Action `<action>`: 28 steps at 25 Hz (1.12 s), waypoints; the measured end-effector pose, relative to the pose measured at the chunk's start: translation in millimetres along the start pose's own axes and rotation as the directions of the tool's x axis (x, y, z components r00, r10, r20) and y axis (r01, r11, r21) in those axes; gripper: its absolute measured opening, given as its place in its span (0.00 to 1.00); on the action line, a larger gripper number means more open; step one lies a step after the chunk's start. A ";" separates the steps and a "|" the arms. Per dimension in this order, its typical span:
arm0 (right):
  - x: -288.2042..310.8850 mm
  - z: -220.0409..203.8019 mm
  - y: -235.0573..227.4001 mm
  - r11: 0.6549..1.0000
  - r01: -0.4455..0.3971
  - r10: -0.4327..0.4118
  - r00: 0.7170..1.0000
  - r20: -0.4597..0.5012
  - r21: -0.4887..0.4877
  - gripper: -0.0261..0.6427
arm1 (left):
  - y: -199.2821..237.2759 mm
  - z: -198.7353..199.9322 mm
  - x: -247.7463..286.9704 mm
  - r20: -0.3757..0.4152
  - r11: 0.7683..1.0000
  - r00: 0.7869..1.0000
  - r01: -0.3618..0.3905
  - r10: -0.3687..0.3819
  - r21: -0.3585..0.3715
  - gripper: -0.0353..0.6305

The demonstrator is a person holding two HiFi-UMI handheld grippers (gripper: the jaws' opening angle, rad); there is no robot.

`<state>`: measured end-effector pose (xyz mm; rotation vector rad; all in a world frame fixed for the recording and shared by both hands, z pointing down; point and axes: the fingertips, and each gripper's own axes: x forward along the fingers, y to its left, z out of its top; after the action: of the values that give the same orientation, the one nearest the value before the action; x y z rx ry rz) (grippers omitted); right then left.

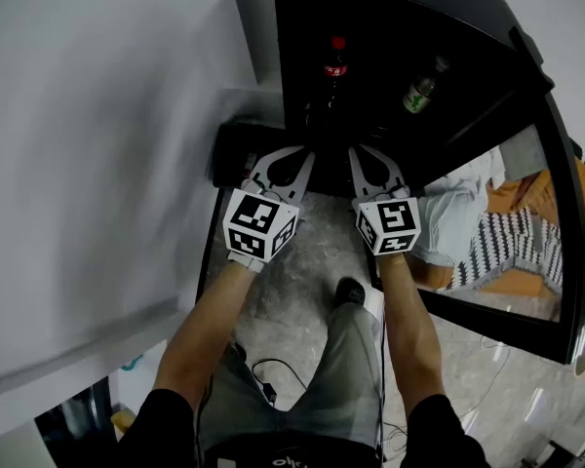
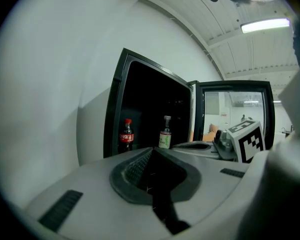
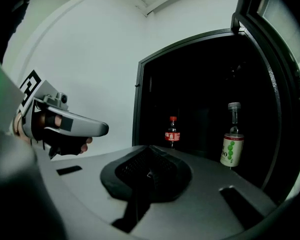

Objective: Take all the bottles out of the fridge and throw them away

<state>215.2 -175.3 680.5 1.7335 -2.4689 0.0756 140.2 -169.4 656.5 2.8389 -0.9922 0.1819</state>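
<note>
The black fridge [image 1: 390, 27] stands open in front of me. Inside it a cola bottle [image 1: 335, 61] with a red cap stands at the left, and a clear bottle with a green label [image 1: 421, 91] stands at the right. Both show upright in the left gripper view, cola bottle [image 2: 126, 136] and green-label bottle [image 2: 165, 134], and in the right gripper view, cola bottle [image 3: 172, 132] and green-label bottle [image 3: 233, 139]. My left gripper [image 1: 302, 152] and right gripper [image 1: 356, 150] are side by side just outside the opening. Both are shut and empty, well short of the bottles.
The fridge's glass door [image 1: 556, 213] swings open at the right. A white wall [image 1: 97, 115] runs along the left. Below me are my leg, a shoe [image 1: 349, 291] and cables [image 1: 273, 373] on the stone floor.
</note>
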 end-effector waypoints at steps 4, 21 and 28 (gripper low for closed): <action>21.4 10.2 -13.3 1.000 -0.005 0.005 1.000 0.018 -0.023 0.05 | 6.1 6.2 2.9 0.009 0.999 0.999 -0.038 0.038 -0.007 0.06; 141.8 17.3 -82.2 0.996 -0.085 0.084 0.996 -0.026 -0.011 0.47 | 19.8 30.8 37.1 0.048 0.982 0.982 -0.182 0.185 -0.056 0.06; 193.3 2.9 -85.7 0.994 -0.113 0.112 0.992 -0.062 -0.011 0.52 | 42.9 25.5 39.4 0.046 0.975 0.974 -0.218 0.220 -0.049 0.06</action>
<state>230.8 -385.3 700.2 1.5609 -2.5149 0.1198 145.7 -230.8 641.0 2.7027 -1.3031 0.1074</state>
